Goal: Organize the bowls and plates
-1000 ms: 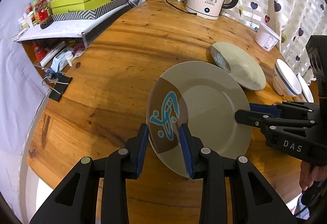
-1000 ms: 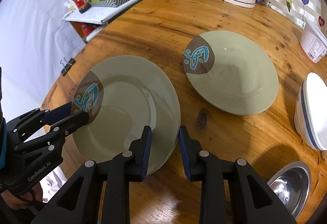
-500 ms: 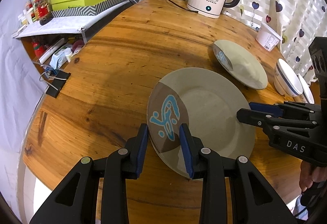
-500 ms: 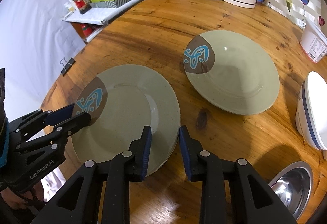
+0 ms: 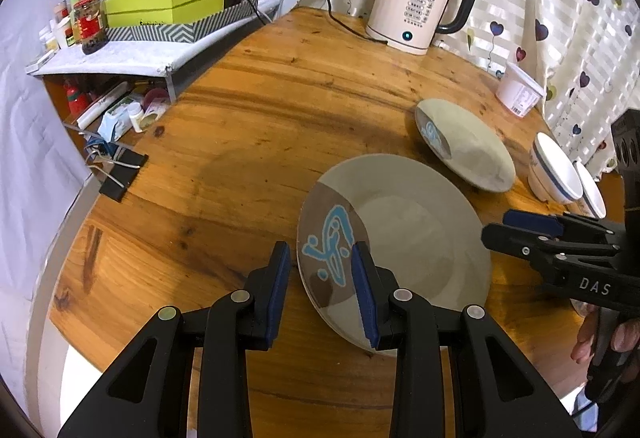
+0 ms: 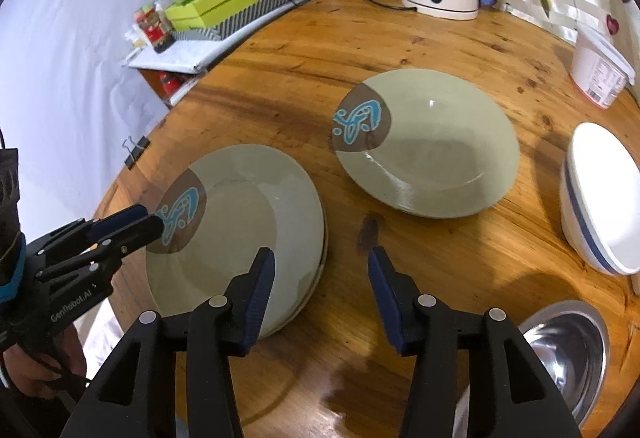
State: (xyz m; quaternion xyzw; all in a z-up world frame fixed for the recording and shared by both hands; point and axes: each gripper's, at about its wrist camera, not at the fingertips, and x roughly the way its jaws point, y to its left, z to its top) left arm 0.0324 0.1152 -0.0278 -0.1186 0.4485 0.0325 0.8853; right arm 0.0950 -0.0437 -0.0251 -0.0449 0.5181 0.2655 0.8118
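Observation:
A grey-green plate [image 5: 400, 234] with a brown patch and blue mark rests on the wooden table [image 5: 260, 126]; it also shows in the right wrist view [image 6: 244, 222], seemingly on another plate under it. My left gripper [image 5: 322, 286] straddles its near rim at the brown patch, jaws slightly apart. My right gripper [image 6: 320, 298] is open, its left finger [image 6: 260, 290] over the plate's edge, its right finger beside it over bare wood. A second matching plate [image 6: 432, 142] lies farther back.
A white bowl with a blue stripe [image 6: 600, 198] and a steel bowl [image 6: 568, 350] sit at the right. A kettle [image 5: 420, 14] and a white tub [image 5: 520, 94] stand at the back. A cluttered shelf [image 5: 140, 34] borders the left.
The plate has come down onto the table. My right gripper has opened wide and let go of its rim. My left gripper's jaws have widened a little.

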